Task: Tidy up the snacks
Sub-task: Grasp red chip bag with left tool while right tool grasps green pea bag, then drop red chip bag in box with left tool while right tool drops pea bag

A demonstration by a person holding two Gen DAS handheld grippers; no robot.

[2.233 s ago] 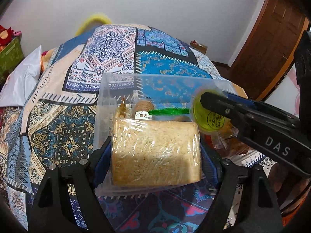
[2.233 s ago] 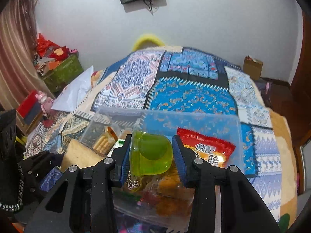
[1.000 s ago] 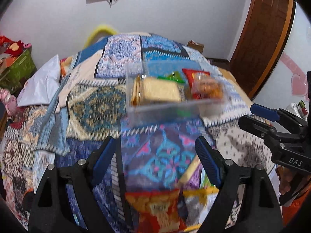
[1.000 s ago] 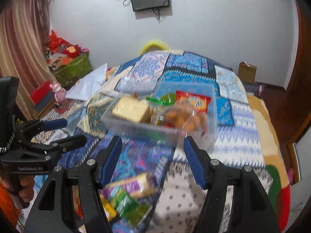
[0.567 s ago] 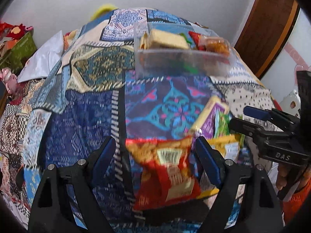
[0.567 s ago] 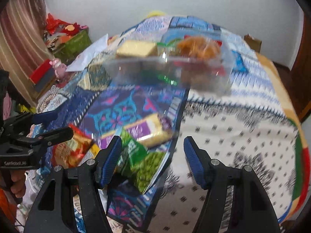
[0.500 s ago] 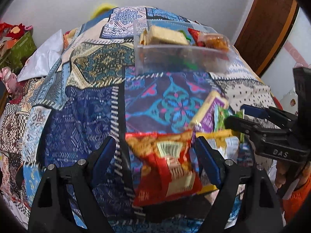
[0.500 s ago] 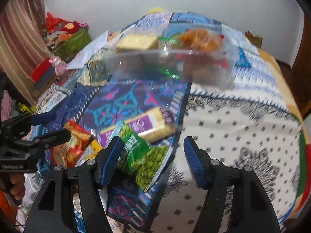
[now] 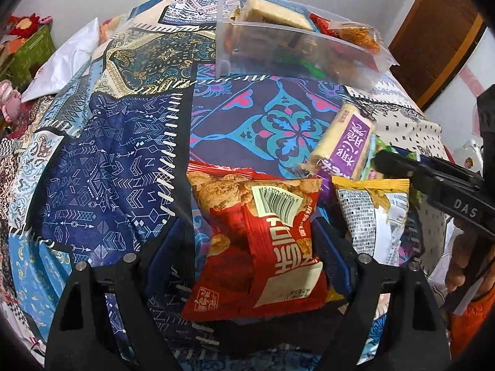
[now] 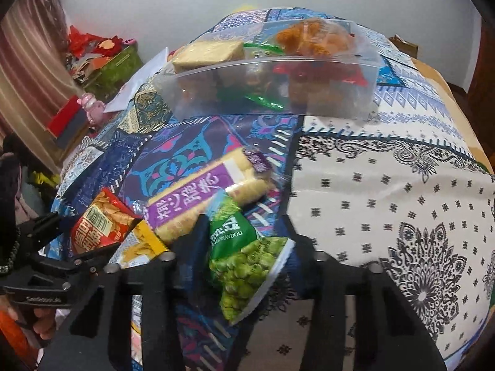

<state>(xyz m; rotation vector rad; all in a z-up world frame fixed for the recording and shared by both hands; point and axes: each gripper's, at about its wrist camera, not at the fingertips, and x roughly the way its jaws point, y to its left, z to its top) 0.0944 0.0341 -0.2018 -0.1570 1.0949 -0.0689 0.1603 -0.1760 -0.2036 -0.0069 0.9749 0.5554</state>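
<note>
Loose snacks lie in a pile on the patchwork quilt. My left gripper [image 9: 247, 228] is open and low over the pile. A red snack bag [image 9: 256, 238] lies between its blue pads, which stand beside the bag's edges. My right gripper [image 10: 244, 225] is closing its jaws on a green pea bag [image 10: 244, 256], and both fingers meet the bag's sides. A purple and yellow wafer pack [image 10: 204, 191] and a yellow bag [image 9: 371, 210] lie between the two bags. The clear plastic bin [image 10: 324, 92], farther up the bed, holds several snacks.
A white pillow [image 9: 65, 58] and a green box [image 9: 27, 49] sit at the far left. A wooden door [image 9: 439, 31] stands at the right. The white patterned part of the quilt [image 10: 386, 201] lies right of the pile.
Both grippers left the bin and sank onto the snack pile near the bed's front. The red bag now lies between the left pads. The right jaws have narrowed around the green pea bag.
</note>
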